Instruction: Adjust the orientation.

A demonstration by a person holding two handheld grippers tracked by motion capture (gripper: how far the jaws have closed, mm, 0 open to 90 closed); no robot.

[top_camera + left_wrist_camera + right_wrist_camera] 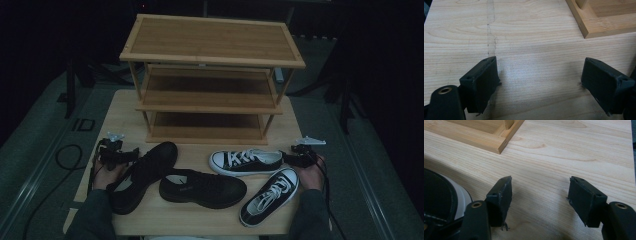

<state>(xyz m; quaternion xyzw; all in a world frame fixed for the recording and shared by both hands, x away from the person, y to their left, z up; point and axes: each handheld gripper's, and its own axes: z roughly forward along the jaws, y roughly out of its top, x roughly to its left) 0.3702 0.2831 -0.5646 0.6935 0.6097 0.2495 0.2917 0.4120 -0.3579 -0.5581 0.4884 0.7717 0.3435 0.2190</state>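
Four shoes lie on the wooden table [120, 107] in front of a three-tier bamboo shoe rack [210, 75]. Two are all black [147, 172] [202, 187]; two are black sneakers with white laces and soles [247, 161] [270, 196]. My left gripper [116, 152] rests at the table's left beside the leftmost black shoe, open, with bare wood between its pads [482, 80]. At the right, the right gripper [300, 156] stands open just past the heel of the upper sneaker [441, 192], nothing between its fingers [501, 197].
The rack's bottom frame corner lies a short way ahead of each gripper [596, 22] [486, 140]. The table's right edge [632, 150] runs close to the right gripper. Cables trail over the grey floor [60, 160] at the left. Dark surroundings behind the rack.
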